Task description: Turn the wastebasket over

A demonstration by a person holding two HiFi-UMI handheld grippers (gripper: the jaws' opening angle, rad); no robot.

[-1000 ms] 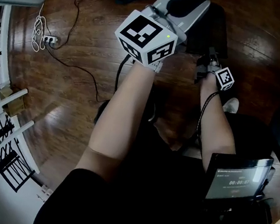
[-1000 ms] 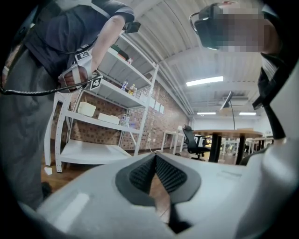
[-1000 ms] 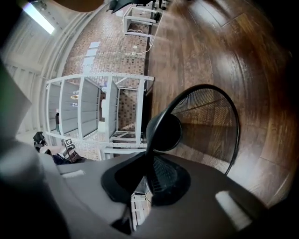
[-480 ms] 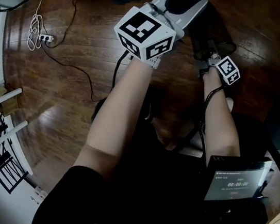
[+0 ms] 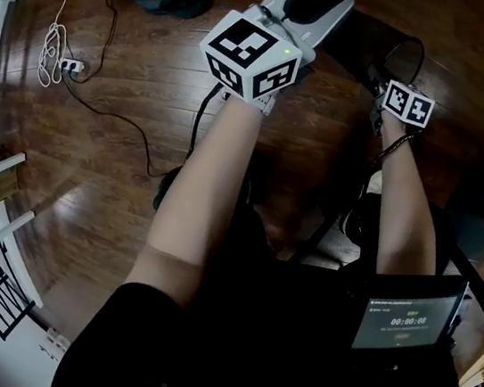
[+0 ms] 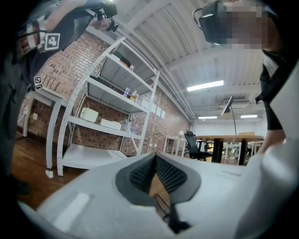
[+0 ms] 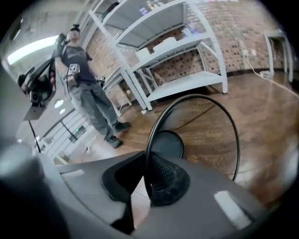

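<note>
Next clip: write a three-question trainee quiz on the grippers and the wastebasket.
1. The right gripper grips: A) a cable B) the wastebasket C) nothing?
2. True or false: the left gripper also holds the wastebasket.
3. Which part of the wastebasket sits between the right jaws?
Key: 1 B, jaws just closing further on it. 2 False; it is shut and empty. 3 The rim.

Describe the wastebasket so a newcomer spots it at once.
On the dark wooden floor, look just ahead of the right gripper, whose jaws have just closed further on its thin round rim. The wastebasket is tipped with its mouth toward that gripper: the only black see-through wire-mesh thing around, with a solid dark disc as its bottom.
</note>
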